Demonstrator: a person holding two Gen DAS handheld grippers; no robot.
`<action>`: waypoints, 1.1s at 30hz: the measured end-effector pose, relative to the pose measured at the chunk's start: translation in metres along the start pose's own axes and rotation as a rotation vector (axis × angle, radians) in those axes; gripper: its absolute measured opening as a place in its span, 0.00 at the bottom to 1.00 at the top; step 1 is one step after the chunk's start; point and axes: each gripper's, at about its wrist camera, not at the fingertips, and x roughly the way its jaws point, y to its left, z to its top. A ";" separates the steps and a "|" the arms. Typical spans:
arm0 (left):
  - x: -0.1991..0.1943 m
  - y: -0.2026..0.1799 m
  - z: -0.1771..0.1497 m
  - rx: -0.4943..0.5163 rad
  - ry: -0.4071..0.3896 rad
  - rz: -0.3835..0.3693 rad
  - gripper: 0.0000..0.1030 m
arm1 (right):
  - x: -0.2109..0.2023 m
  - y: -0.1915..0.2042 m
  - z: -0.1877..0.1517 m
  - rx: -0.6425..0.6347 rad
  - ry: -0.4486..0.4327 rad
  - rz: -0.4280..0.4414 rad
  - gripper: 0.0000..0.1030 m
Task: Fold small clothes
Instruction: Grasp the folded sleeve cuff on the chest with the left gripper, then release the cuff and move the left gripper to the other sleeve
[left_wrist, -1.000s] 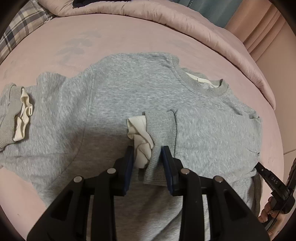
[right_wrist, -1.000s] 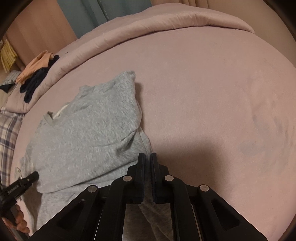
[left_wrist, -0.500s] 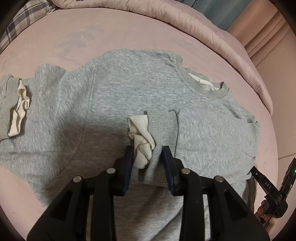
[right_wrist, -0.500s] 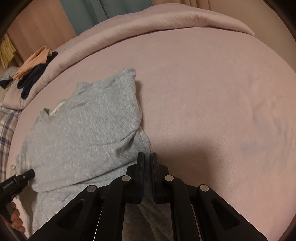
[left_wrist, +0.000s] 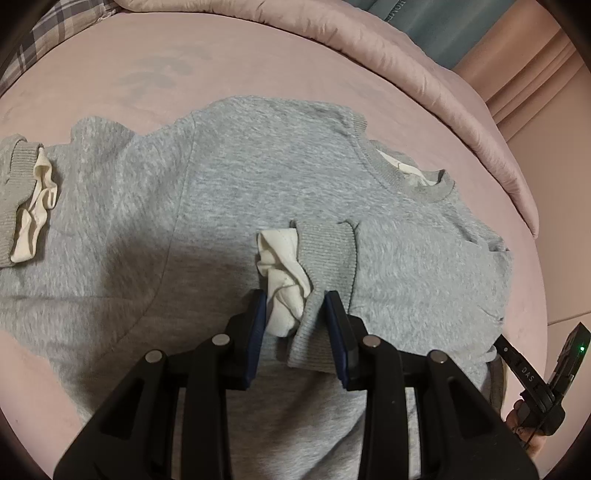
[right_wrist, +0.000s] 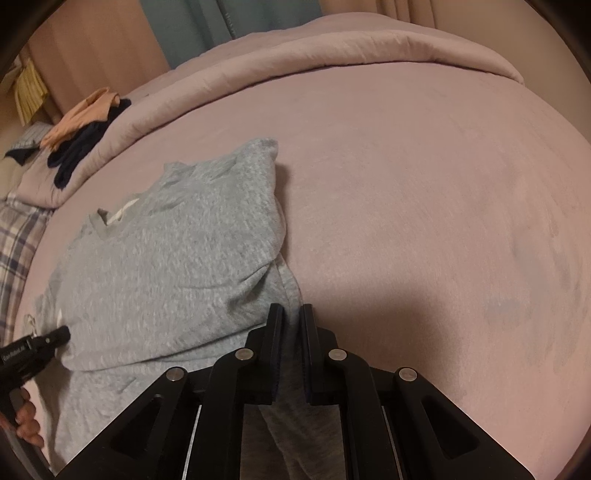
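A grey sweatshirt (left_wrist: 258, 184) lies front up on the pink bed, neckline (left_wrist: 406, 177) to the upper right. Its right-hand sleeve is folded across the chest. My left gripper (left_wrist: 295, 314) is shut on that sleeve's ribbed cuff (left_wrist: 328, 258) and the white inner cuff (left_wrist: 282, 269) poking out of it. The other sleeve's cuff (left_wrist: 14, 192) lies flat at the far left. In the right wrist view my right gripper (right_wrist: 291, 321) is shut on the sweatshirt's (right_wrist: 177, 266) side edge near the bottom, with grey cloth pinched between the fingers.
A rolled pink duvet (left_wrist: 406, 55) lines the far side of the bed. A plaid pillow (left_wrist: 66, 22) sits at the top left. Peach and dark clothes (right_wrist: 81, 125) lie piled on the duvet. Bare pink sheet (right_wrist: 406, 184) stretches right of the sweatshirt.
Both grips are unchanged. The left wrist view has tilted slightly, so the sweatshirt sits a little lower and further left in it.
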 end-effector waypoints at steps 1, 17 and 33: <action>0.000 0.000 0.000 -0.008 0.001 -0.001 0.33 | -0.001 0.000 0.000 -0.001 0.001 0.001 0.06; -0.024 -0.012 -0.003 -0.041 -0.021 0.040 0.45 | -0.003 -0.004 0.002 0.006 0.024 0.042 0.06; -0.130 -0.028 -0.036 -0.043 -0.223 0.087 0.90 | -0.039 -0.002 0.006 0.030 -0.081 0.132 0.65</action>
